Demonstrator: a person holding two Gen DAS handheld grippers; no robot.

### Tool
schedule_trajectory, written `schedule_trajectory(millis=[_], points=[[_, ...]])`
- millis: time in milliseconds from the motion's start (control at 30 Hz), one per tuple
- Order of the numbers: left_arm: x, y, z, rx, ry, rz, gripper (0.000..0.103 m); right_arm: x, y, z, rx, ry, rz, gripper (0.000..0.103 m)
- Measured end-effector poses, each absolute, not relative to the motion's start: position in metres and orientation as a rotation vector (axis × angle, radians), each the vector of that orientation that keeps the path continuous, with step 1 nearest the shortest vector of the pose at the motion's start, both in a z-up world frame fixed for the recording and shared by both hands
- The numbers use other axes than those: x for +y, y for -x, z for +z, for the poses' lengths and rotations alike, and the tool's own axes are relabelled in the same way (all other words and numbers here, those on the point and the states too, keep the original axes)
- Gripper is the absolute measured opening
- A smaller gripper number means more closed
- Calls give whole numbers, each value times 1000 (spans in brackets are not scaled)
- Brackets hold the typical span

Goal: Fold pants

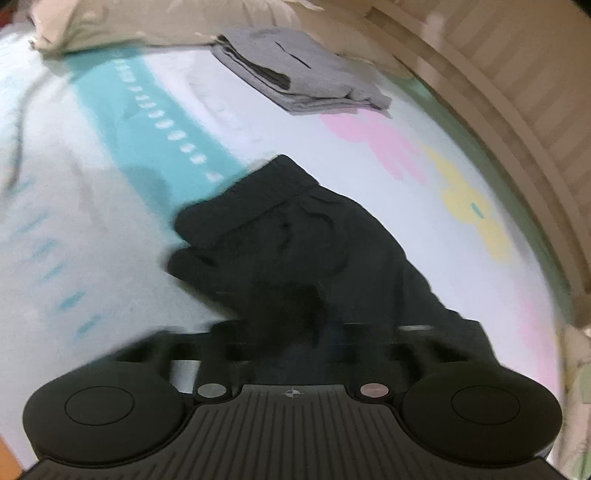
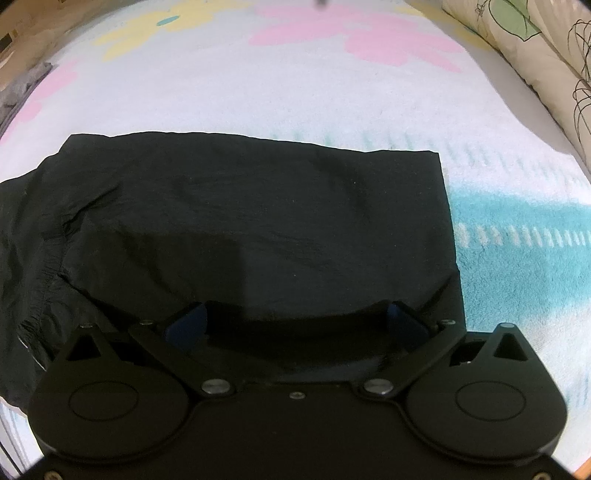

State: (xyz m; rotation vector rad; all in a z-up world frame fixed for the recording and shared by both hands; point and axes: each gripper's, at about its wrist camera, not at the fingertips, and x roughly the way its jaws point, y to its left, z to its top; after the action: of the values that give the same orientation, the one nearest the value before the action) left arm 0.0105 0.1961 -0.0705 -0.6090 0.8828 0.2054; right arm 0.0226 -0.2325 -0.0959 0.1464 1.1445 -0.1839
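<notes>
Lying: black pants spread on a towel with pink, yellow and teal print, which covers a bed.
Pants, right view: smooth rectangular panel with a straight far edge and a square far-right corner; gathered elastic waistband bunches at the left.
Pants, left view: crumpled, ribbed waistband at the far end, fabric running back under the left gripper.
Right gripper: jaws spread wide, blue pads resting on the near part of the pants, cloth lying between them, nothing pinched.
Left gripper: fingers dark and blurred against the black cloth; I cannot tell whether they are apart or together. The frame is motion-blurred.
Grey garment: folded stack near the towel's far edge, well apart from the pants.
Pillow: beige, at the towel's far-left corner, just beside the grey garment.
Second pillow: leaf print, along the towel's far-right edge in the right view.
Headboard: striped beige, curving along the right edge of the bed.
</notes>
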Motion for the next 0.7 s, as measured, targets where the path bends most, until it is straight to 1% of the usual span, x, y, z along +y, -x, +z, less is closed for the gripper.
schedule_trajectory(millis=[133,267,367,500,700], points=[[171,0,-39,779,506,139,14,-230,-15,-97,1108,-140,-190,103],[122,20,4,652,295,-26,14,-227,-6,-97,1104,-137,-189,103],[83,36,22,594,179,-173,14,-228,0,-98,1107,-139,-186,103],[37,47,19,597,81,-329,14,-228,3,-97,1111,-133,-179,103],[-6,54,-14,685,-17,-511,14,-231,8,-97,1121,-125,-158,103]])
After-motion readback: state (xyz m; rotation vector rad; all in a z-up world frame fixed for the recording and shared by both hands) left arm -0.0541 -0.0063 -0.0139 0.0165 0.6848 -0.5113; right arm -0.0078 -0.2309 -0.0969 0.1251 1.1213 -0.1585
